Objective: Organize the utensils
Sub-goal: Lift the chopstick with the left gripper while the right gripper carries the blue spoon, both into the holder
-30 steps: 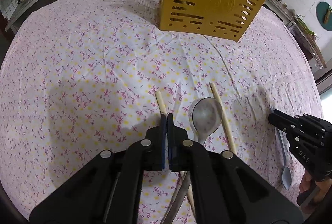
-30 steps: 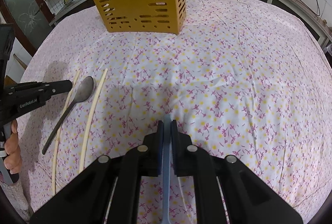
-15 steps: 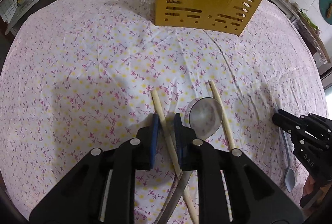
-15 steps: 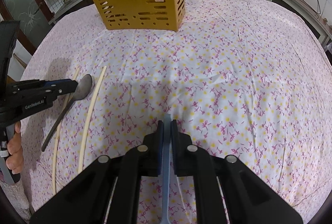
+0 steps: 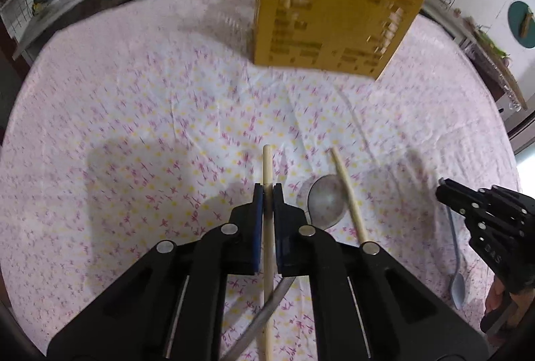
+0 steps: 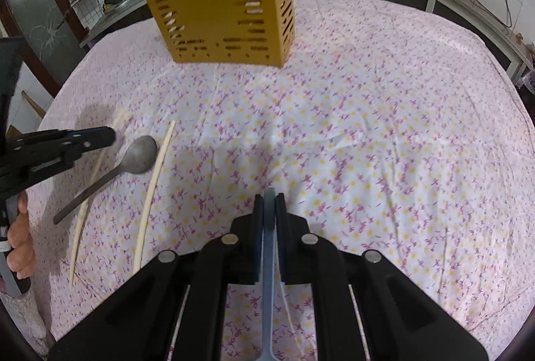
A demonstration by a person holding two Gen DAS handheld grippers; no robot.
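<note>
Left wrist view: a chopstick [image 5: 267,167] is pinched by the left hand-held gripper [image 5: 267,193], the yellow utensil holder [image 5: 334,19] well ahead on the worktop [image 5: 133,113]. A metal spoon [image 5: 326,202] and second chopstick [image 5: 347,193] are left lying.

Right wrist view: a blue spoon [image 6: 268,247] is clamped by the right hand-held gripper [image 6: 268,203]. The thin chopstick could be twisted loose if tipped carelessly.
</note>
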